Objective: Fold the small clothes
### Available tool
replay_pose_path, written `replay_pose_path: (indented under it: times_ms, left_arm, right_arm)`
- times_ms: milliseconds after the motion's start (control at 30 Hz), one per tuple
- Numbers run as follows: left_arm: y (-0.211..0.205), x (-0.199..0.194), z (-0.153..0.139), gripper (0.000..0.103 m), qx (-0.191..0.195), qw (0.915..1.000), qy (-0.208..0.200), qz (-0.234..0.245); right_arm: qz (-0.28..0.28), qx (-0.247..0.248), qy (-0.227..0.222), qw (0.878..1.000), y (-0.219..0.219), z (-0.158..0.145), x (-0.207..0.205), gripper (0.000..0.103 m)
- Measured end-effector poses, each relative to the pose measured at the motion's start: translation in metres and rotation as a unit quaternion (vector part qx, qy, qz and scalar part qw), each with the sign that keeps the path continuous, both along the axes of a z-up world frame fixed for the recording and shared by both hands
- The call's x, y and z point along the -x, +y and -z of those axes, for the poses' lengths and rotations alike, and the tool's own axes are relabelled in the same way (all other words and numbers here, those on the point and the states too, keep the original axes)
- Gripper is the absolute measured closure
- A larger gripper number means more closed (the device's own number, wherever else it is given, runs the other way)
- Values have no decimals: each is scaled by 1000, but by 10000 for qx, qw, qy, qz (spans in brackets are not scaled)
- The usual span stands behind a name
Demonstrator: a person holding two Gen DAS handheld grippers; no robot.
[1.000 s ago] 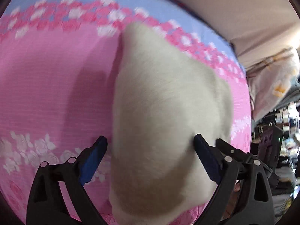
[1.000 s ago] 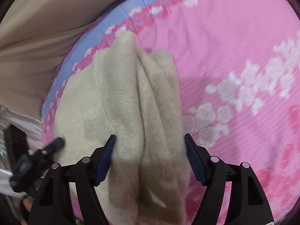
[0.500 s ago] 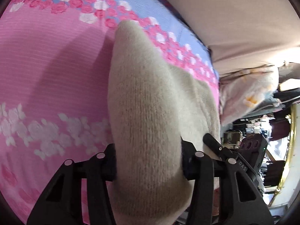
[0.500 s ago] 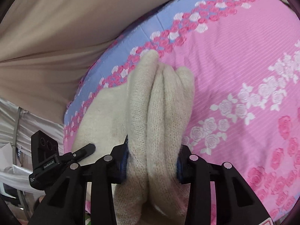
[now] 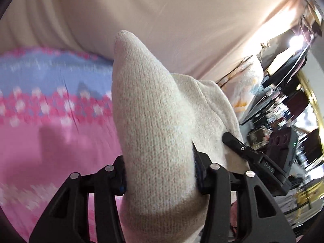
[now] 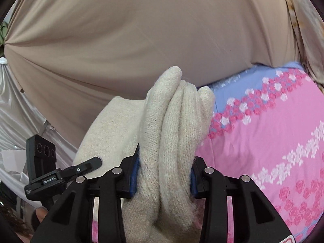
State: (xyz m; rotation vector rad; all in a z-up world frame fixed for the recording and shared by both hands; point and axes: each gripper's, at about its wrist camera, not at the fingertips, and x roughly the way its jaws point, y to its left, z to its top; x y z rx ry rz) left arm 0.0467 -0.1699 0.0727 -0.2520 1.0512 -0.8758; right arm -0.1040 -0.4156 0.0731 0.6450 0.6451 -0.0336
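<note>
Two grippers clamp one cream knitted garment (image 5: 154, 121): left gripper (image 5: 159, 168) on a bunched corner, right gripper (image 6: 164, 174) on gathered folds, held raised above the pink floral bedsheet (image 6: 273, 133).

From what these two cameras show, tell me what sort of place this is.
Most likely a bedroom in a home: a pink rose-print bedsheet covers a wide soft surface, a beige curtain hangs behind it, and a patterned pillow lies beside cluttered shelves.
</note>
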Motion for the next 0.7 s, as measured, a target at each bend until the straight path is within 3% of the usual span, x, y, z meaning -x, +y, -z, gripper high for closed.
replay_pose_path:
  times_ms: [233, 700]
  left_arm:
    - [1, -4, -24, 57, -451, 9976, -515, -127]
    - [31, -5, -40, 56, -723, 9935, -816, -342]
  right_arm:
    - [-18, 21, -75, 10000, 15, -1, -11, 66]
    - [-259, 87, -239, 9993, 43, -15, -23, 66]
